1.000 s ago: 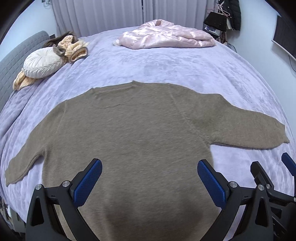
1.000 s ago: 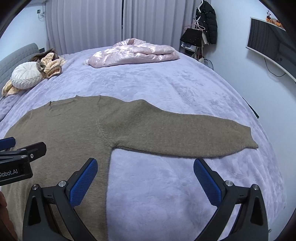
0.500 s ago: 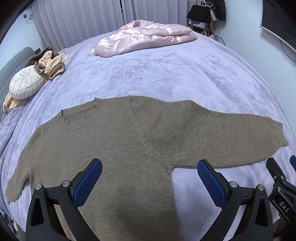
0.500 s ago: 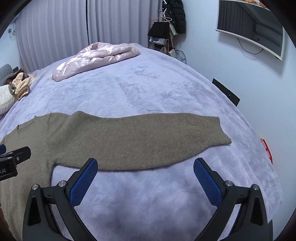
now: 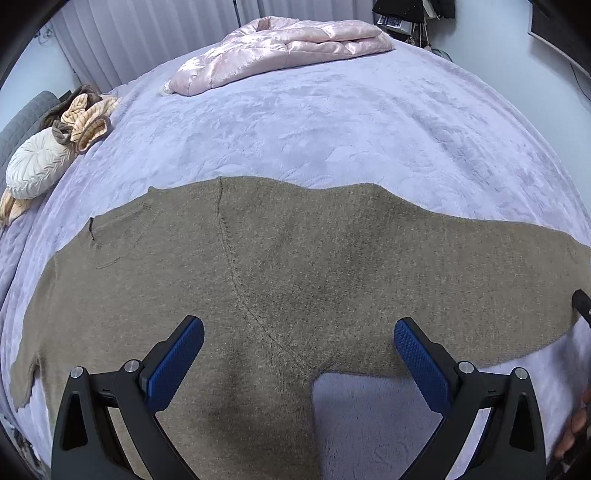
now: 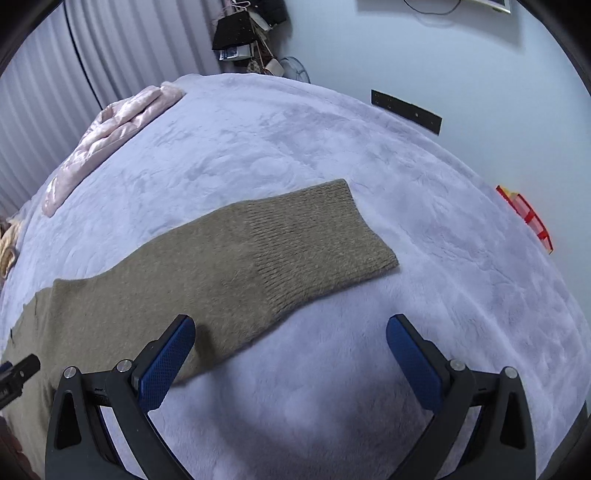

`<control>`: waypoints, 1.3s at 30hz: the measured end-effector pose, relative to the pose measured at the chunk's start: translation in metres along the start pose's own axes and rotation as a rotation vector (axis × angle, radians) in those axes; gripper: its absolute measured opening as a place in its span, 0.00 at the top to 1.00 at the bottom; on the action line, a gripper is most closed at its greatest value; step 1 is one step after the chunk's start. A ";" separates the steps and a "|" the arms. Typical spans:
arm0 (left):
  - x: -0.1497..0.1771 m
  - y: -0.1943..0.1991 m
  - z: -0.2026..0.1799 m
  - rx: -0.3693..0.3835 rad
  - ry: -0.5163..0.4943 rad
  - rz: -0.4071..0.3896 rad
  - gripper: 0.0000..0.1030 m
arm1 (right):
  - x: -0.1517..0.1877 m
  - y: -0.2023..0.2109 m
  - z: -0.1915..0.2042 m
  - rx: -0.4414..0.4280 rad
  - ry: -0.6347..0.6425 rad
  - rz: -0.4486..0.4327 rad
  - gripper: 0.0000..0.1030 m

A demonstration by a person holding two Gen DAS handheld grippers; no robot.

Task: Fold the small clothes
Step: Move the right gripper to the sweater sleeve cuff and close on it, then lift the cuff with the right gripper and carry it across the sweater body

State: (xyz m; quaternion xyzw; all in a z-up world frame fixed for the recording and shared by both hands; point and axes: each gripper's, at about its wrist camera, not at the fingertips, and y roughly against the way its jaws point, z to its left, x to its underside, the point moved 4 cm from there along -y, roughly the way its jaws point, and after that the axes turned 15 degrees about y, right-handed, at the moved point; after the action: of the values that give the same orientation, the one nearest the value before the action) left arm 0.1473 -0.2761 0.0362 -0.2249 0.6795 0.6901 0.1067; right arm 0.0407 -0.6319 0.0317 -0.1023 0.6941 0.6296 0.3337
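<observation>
Taupe sweater [image 5: 280, 280] flat on bed [image 5: 332, 122]; both hand-held grippers, left [image 5: 299, 354] and right [image 6: 291, 354], released; sleeve cuff [image 6: 317, 236] at 12 o'clock; next: grasp and fold the sleeve inward.

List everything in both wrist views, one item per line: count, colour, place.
sweater: 1, olive-brown, spread flat on the bed, near side; right sleeve laid out straight
bed cover: 1, lilac plush, under everything
quilt: 1, pink satin, folded at the far edge of the bed
cushion: 1, white, round, far left by the grey headboard
plush pile: 1, peach and brown, beside the cushion
curtains: white, pleated, behind the bed
red item: 1, off the bed's right edge; cannot tell what it is
left gripper: 1, black with blue pads, open, over the sweater's right underarm
right gripper: 1, same, open, over the cuff end of the sleeve
</observation>
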 end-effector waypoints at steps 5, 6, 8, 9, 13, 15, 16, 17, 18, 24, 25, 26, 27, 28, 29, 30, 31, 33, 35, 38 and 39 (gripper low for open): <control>-0.001 -0.016 0.010 -0.006 0.053 0.028 0.00 | -0.025 -0.018 -0.003 -0.025 0.004 -0.048 0.01; -0.002 -0.019 0.013 -0.012 0.062 0.032 0.00 | -0.028 -0.020 -0.003 -0.033 0.008 -0.054 0.09; -0.006 -0.023 0.020 -0.023 0.076 0.031 0.00 | -0.032 -0.021 -0.004 -0.033 0.007 -0.058 0.39; -0.009 -0.024 0.024 -0.028 0.085 0.028 0.00 | -0.033 -0.017 -0.004 -0.051 0.000 -0.075 0.53; -0.023 -0.033 0.040 -0.049 0.132 0.019 0.00 | -0.032 -0.003 -0.010 -0.093 -0.031 -0.141 0.87; -0.029 -0.036 0.046 -0.065 0.152 0.011 0.00 | -0.033 0.009 -0.017 -0.108 -0.061 -0.194 0.92; -0.032 -0.039 0.050 -0.068 0.165 0.014 0.00 | -0.033 0.015 -0.021 -0.113 -0.070 -0.217 0.93; -0.033 -0.041 0.052 -0.066 0.175 0.018 0.00 | -0.032 0.022 -0.025 -0.109 -0.078 -0.243 0.93; -0.034 -0.045 0.052 -0.061 0.178 0.027 0.00 | -0.031 0.028 -0.028 -0.097 -0.084 -0.260 0.93; -0.021 -0.069 0.033 -0.104 0.086 0.046 0.00 | -0.018 0.038 -0.036 -0.061 -0.097 -0.271 0.93; -0.021 -0.069 0.032 -0.109 0.072 0.035 0.00 | -0.015 0.035 -0.037 -0.052 -0.099 -0.259 0.93; -0.021 -0.070 0.030 -0.112 0.064 0.032 0.00 | -0.013 0.031 -0.039 -0.045 -0.103 -0.243 0.93; -0.021 -0.071 0.029 -0.112 0.056 0.036 0.00 | -0.010 0.028 -0.041 -0.037 -0.112 -0.229 0.93; -0.021 -0.071 0.029 -0.111 0.047 0.044 0.00 | -0.008 0.025 -0.042 -0.029 -0.121 -0.213 0.93; -0.023 -0.069 0.030 -0.108 0.044 0.053 0.00 | -0.006 0.024 -0.041 -0.024 -0.125 -0.200 0.93; -0.024 -0.065 0.032 -0.099 0.046 0.062 0.00 | -0.006 0.026 -0.039 -0.020 -0.125 -0.194 0.93; -0.026 -0.059 0.035 -0.081 0.057 0.066 0.00 | -0.007 0.031 -0.036 -0.017 -0.118 -0.201 0.93; -0.027 -0.045 0.045 -0.045 0.086 0.047 0.00 | -0.014 0.047 -0.029 -0.016 -0.092 -0.231 0.93; -0.026 -0.039 0.057 -0.040 0.101 0.041 0.00 | -0.027 0.068 -0.013 -0.020 -0.051 -0.268 0.93; -0.018 -0.038 0.078 -0.042 0.121 0.062 0.00 | -0.046 0.096 0.021 -0.031 0.024 -0.319 0.93; -0.015 -0.037 0.086 -0.040 0.134 0.068 0.00 | -0.052 0.104 0.034 -0.038 0.048 -0.330 0.93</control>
State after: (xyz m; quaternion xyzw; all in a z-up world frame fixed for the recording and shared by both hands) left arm 0.1628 -0.1868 0.0081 -0.2492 0.6784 0.6904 0.0329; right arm 0.0333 -0.5948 0.1464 -0.2365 0.6635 0.5767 0.4138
